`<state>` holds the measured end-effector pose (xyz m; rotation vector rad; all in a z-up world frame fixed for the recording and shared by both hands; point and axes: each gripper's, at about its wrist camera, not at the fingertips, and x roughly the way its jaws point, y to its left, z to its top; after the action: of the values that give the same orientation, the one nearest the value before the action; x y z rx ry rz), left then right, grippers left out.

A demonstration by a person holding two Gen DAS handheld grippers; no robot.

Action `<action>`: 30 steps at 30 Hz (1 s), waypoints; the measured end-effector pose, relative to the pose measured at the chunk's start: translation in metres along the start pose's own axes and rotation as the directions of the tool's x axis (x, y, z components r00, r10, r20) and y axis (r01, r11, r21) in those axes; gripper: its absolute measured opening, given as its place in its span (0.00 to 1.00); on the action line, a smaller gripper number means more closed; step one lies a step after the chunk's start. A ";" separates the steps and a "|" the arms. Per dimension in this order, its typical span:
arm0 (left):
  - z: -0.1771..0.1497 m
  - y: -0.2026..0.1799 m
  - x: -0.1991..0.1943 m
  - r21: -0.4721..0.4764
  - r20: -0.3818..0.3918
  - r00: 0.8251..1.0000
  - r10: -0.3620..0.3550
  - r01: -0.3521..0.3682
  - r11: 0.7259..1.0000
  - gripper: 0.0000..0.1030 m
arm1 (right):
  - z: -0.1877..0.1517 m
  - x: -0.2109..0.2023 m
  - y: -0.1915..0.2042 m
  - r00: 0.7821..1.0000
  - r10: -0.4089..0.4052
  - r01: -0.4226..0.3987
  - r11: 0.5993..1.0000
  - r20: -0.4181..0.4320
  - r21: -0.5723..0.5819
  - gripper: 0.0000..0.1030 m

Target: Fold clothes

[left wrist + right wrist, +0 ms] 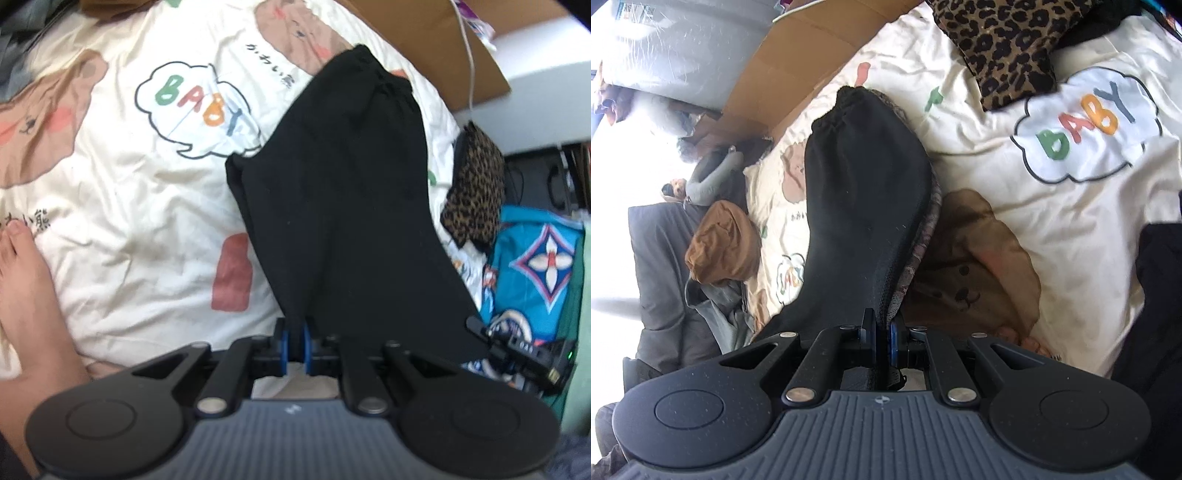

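Note:
A black garment [343, 192] with a gathered waistband at its far end is stretched over a cream bedsheet printed with bears and "BABY" clouds [122, 199]. My left gripper [295, 334] is shut on the garment's near left corner. In the left wrist view the other gripper [491, 336] pinches the near right corner. In the right wrist view my right gripper [883, 332] is shut on the black garment [864, 192], whose patterned grey inner edge shows on the right. The cloth rises from the bedsheet [1015, 229] toward both grippers.
A leopard-print cloth [474, 192] lies at the bed's right edge, also seen as leopard-print cloth [1008, 44]. A cardboard box [436, 44] stands beyond. A person's bare foot [22, 280] rests on the sheet at left. A brown garment [724, 243] and grey clothes lie at the side.

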<state>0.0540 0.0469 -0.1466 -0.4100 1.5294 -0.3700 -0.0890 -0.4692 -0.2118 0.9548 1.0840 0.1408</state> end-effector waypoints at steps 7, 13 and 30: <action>0.027 -0.003 0.004 -0.008 0.027 0.999 -0.033 0.033 0.999 0.08 | 0.021 0.016 0.001 0.998 0.044 -0.044 0.999 0.038 0.003 0.05; 0.044 -0.004 -0.001 -0.031 0.069 0.995 -0.066 0.068 0.997 0.08 | 0.030 0.016 0.004 0.997 0.052 -0.052 0.999 0.061 0.005 0.05; 0.109 -0.025 0.004 -0.042 0.146 0.989 -0.037 0.044 0.998 0.08 | 0.075 0.032 0.025 0.992 0.021 -0.023 1.000 0.128 0.015 0.06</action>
<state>0.1633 0.0261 -0.1382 -0.4935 1.3909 -0.3308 -0.0049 -0.4813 -0.2062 0.9778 0.9580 0.0872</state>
